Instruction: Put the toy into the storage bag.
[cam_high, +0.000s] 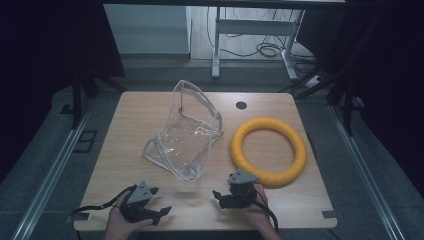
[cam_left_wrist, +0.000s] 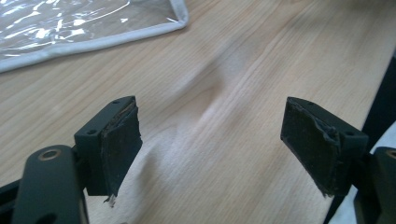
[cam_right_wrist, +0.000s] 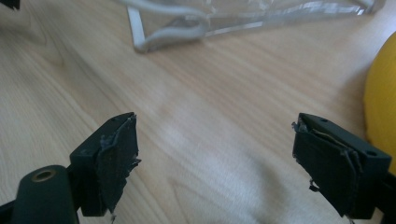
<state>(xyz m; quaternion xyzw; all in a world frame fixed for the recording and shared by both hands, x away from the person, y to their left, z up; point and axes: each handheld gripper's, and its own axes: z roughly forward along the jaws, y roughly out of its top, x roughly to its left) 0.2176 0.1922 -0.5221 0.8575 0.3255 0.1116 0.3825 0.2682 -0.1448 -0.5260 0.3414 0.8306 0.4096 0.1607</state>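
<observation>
Clear bag lies open beside ring.

A wooden table stands before a white desk frame.

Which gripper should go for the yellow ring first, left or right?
Right, probably. The right gripper sits just beside the yellow ring's near edge, jaws open and empty. The left gripper is farther off, nearer the clear plastic bag.

I see a glossy clear plastic bag with white fabric trim, a matt yellow foam-like ring (finely textured), and smooth pale wood-grain table.
</observation>
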